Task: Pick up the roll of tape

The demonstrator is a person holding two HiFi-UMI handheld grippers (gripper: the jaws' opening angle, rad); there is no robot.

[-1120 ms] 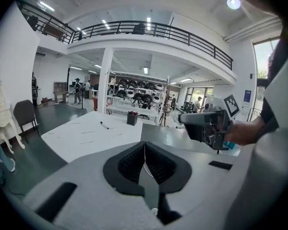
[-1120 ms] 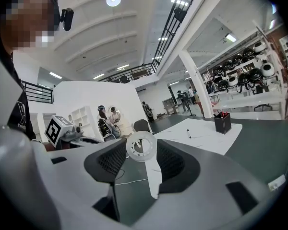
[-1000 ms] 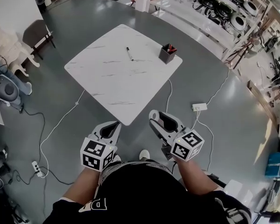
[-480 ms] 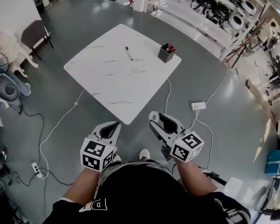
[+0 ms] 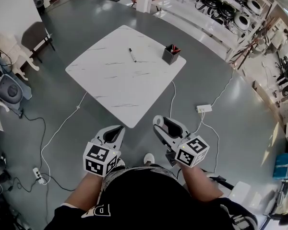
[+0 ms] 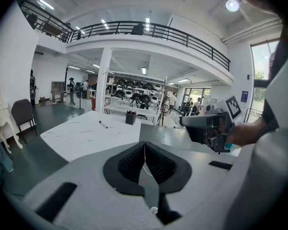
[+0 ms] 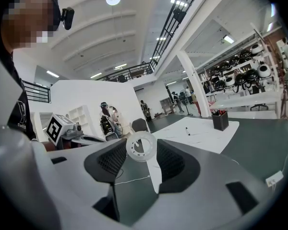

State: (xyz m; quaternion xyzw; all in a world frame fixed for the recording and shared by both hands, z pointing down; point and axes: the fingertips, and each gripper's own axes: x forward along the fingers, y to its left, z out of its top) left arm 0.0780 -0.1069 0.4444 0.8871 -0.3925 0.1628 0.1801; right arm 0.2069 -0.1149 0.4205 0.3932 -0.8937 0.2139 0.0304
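Note:
The roll of tape (image 7: 141,146) is a small white ring, and my right gripper (image 7: 142,153) is shut on it, the pads pressing its rim from both sides. In the head view the tape (image 5: 157,123) shows at the tip of the right gripper (image 5: 159,126), held in the air above the grey floor, short of the near corner of the white marble table (image 5: 120,80). My left gripper (image 5: 117,131) hangs beside it at the same height. Its jaws (image 6: 145,151) are shut with nothing between them.
On the table lie a black pen (image 5: 133,55) and a dark pen holder (image 5: 171,54) near the far right edge. White cables and a power strip (image 5: 204,109) run over the floor. A chair (image 5: 36,35) stands at left, shelving (image 5: 221,8) at the back right.

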